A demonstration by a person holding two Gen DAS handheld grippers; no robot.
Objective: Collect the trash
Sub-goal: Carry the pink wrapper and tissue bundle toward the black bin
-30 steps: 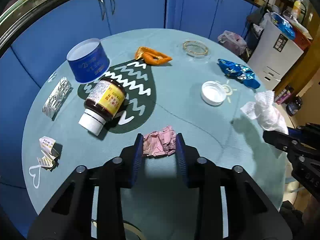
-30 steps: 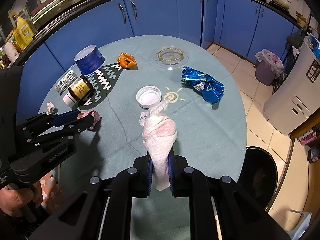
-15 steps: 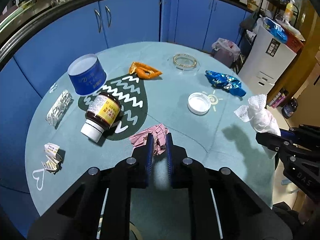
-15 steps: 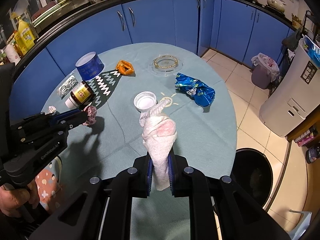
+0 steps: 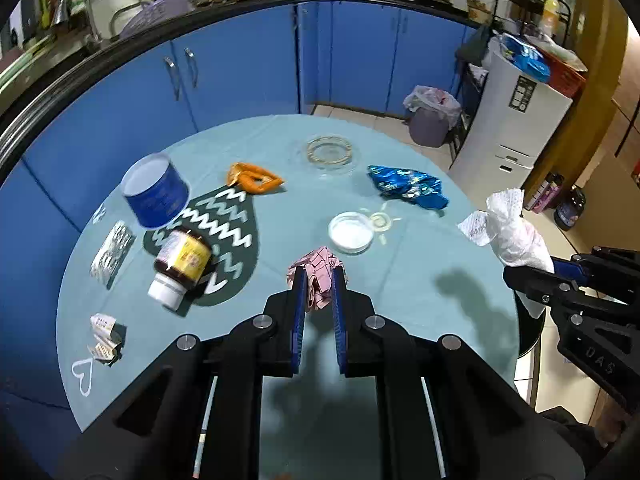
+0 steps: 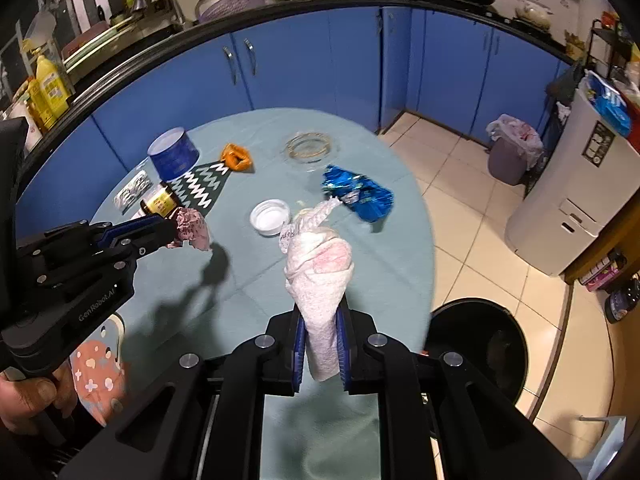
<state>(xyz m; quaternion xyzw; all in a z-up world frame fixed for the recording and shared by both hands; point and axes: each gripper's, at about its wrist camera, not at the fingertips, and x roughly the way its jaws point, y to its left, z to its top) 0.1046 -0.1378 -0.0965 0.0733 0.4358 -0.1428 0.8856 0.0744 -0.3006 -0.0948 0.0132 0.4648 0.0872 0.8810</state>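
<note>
- The left tool (image 5: 318,280) is gripping a crumpled pink paper (image 5: 316,270), holding it clear above the round counter (image 5: 400,280).
- The right tool (image 6: 320,334) is clenching a wadded white tissue (image 6: 318,264), which is sticking up over the counter's edge.
- A blue wrapper (image 5: 408,186), orange peel (image 5: 254,178), white lid (image 5: 350,233) and brown bottle (image 5: 182,264) are lying on the counter.
- A black bin (image 6: 488,344) is standing on the floor beside the counter.

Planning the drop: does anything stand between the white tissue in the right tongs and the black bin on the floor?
Nothing visible does. The white tissue hangs clamped in the right tongs above the table edge; the black bin stands open just beyond it.
</note>
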